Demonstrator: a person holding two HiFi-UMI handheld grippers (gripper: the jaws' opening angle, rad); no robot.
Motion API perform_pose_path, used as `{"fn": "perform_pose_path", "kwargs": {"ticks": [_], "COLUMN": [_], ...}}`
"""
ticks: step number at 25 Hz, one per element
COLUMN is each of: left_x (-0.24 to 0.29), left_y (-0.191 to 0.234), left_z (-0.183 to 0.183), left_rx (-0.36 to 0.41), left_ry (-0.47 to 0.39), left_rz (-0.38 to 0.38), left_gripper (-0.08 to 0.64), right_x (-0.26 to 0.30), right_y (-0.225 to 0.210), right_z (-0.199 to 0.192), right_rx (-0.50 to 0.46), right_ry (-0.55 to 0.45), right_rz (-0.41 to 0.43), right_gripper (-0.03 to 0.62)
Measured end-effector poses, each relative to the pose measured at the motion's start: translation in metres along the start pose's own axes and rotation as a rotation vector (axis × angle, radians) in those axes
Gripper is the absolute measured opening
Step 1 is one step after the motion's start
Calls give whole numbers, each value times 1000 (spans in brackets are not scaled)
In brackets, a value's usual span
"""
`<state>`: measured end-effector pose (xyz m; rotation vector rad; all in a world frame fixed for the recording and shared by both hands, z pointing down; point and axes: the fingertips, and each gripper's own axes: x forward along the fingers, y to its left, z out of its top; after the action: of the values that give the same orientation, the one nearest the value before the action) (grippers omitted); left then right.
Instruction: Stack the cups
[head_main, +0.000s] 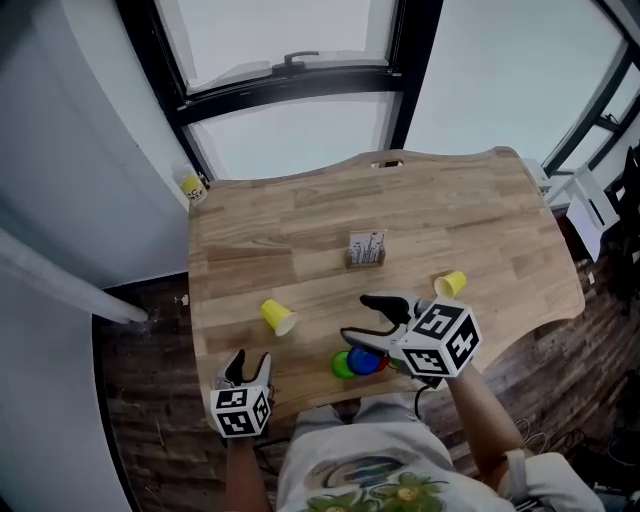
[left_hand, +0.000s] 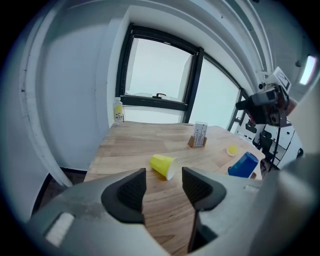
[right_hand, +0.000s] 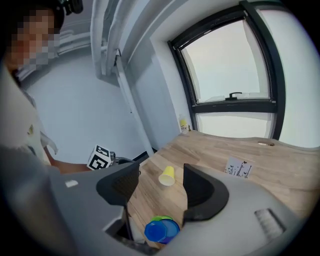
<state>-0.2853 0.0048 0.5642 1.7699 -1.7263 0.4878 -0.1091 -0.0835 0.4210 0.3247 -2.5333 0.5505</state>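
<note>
Over wooden bench (head_main: 300, 220) by the window (head_main: 290, 40), holds right tongs (head_main: 357, 317) apart and empty above blue cup (head_main: 367, 362) seemingly nested on green cup (head_main: 342, 365) as stack base, aims left tongs (head_main: 250, 360), likewise apart, toward nearer yellow cup (head_main: 277, 316) lying sideways, unstacked.

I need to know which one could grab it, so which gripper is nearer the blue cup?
Right. The right gripper hovers open just above the blue cup, by the table's near edge. The left gripper, also open and empty, sits off to the cup's left.
</note>
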Motion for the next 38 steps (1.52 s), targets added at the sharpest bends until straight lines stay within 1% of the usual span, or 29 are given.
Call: {"fn": "perform_pose_path", "kwargs": {"ticks": [4,7,9,11,12,14,17,18,19,20,23,25,27,29,30,35,37,38], "left_x": [-8,-10,-7,2,8,22,46,55,65,74,99,113,124,131,135,148,151,151], "left_y": [8,16,20,21,20,18,12,11,12,14,26,30,30,28,27,22,24,25], "left_z": [-4,-5,-3,2,7,15,27,28,28,26,18,13,9,5,4,-3,-7,-8], "left_rx": [-23,-58,-97,-152,-191,-294,-491,-554,-605,-648,-770,-850,-908,-943,-947,-910,-889,-877], "left_ry": [-12,-20,-14,-5,0,21,89,114,139,163,230,273,311,338,348,409,428,430], "left_rz": [14,19,5,-36,-65,-131,-244,-269,-281,-281,-251,-240,-232,-227,-221,-171,-130,-111], "left_gripper": [238,238,238,239,238,239,239,240,261,267,301,311,313,313,313,313,313,297], "right_x": [8,13,13,12,11,8,4,2,-1,-3,-14,-23,-33,-43,-47,-61,-66,-68], "right_y": [-2,3,6,9,10,11,13,13,13,12,8,1,-7,-16,-20,-40,-46,-50], "right_z": [8,8,5,3,1,-2,-8,-10,-14,-18,-29,-35,-42,-50,-54,-69,-73,-74], "right_rx": [-48,-52,-49,-44,-40,-28,-13,-12,-9,-4,25,47,71,100,114,169,187,195], "right_ry": [26,28,22,16,12,2,-8,-8,-7,-6,-13,-20,-23,-24,-25,-27,-31,-34], "right_rz": [-38,-43,-49,-61,-67,-76,-91,-99,-109,-120,-149,-169,-194,-218,-227,-255,-263,-266], "right_gripper": [282,282,282,282,282,282,282,282,282,282,282,282,281,281,281,281,281,281]}}
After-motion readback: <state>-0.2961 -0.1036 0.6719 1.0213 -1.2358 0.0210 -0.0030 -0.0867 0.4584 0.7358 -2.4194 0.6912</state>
